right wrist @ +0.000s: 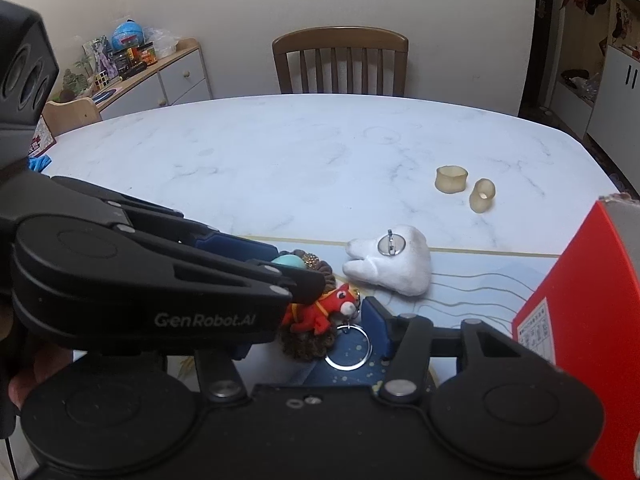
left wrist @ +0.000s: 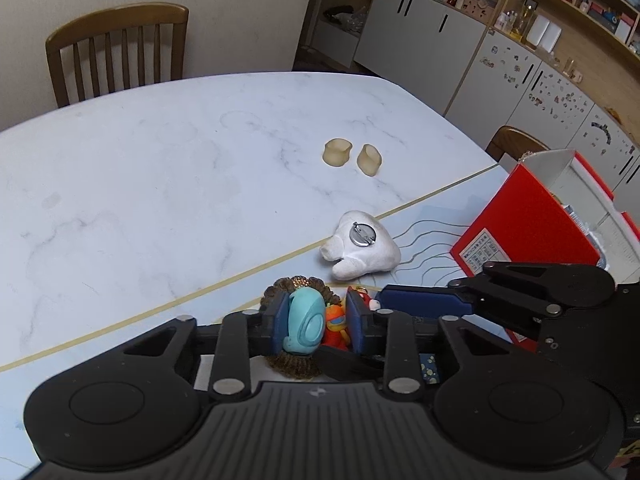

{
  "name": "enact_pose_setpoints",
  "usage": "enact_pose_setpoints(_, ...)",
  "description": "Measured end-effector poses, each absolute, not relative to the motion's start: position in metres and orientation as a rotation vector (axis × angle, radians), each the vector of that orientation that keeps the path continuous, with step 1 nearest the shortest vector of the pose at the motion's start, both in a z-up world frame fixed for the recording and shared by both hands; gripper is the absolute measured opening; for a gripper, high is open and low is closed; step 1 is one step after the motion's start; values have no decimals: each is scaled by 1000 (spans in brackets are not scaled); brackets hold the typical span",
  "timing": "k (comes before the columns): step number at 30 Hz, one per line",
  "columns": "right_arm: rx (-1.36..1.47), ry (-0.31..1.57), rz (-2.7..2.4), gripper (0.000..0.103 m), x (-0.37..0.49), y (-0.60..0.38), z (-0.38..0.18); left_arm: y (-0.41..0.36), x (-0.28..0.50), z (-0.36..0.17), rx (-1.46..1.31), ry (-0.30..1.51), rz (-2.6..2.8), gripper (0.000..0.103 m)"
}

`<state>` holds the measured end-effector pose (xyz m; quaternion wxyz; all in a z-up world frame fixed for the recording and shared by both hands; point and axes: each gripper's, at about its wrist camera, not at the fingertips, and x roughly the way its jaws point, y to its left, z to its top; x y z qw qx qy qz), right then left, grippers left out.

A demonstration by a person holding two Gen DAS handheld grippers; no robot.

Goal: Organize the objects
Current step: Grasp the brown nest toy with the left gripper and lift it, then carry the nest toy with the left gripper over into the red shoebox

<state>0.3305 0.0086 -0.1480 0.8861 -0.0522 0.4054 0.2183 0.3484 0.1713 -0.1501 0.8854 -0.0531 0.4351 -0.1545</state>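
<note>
- Our left gripper (left wrist: 316, 322) has its blue pads on either side of a small turquoise toy (left wrist: 304, 322). The left pad touches it; we cannot tell whether the right pad presses it, as an orange-red plush horse (right wrist: 320, 310) sits in that gap.
- Our right gripper (right wrist: 308, 328) stands spread around the horse, not yet gripping.
- Both toys rest on a brown tufted piece (right wrist: 308, 344), near the table (left wrist: 160, 168) edge, beside a red box (left wrist: 528, 220).
- We judge the turquoise toy light, smooth and rubbery, best pinched across its rounded sides.
- The horse looks soft, carrying a metal keyring (right wrist: 348, 348); take its body.
</note>
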Motion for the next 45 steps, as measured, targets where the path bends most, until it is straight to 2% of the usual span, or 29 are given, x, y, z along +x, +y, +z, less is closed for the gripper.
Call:
enact_pose_setpoints(1, -107, 841, 455, 53, 331, 9, -148, 172, 349, -150, -115, 907, -326, 26)
enact_pose_setpoints(3, -107, 840, 460, 52, 332, 9, -147, 175, 350, -150, -128, 916, -326, 18)
enact_pose_setpoints(11, -109, 842, 474, 50, 335, 10, -146, 186, 353, -152, -193, 929, -328, 18)
enact_pose_setpoints(13, -119, 840, 482, 46, 334, 11, -146, 189, 353, -152, -207, 931, -321, 18)
enact_pose_setpoints(15, -131, 837, 482, 36, 332, 12, -144, 195, 353, -150, -234, 928, -320, 18)
enact_pose_setpoints(18, -129, 843, 478, 33, 333, 11, -143, 199, 352, -146, -246, 919, -320, 18)
enact_pose_setpoints(31, -137, 825, 459, 32, 321, 5, -121, 217, 334, -122, -288, 888, -302, 18)
enact_pose_setpoints(45, -61, 768, 449, 32, 292, -43, -49, 202, 304, -79, -251, 853, -338, 18)
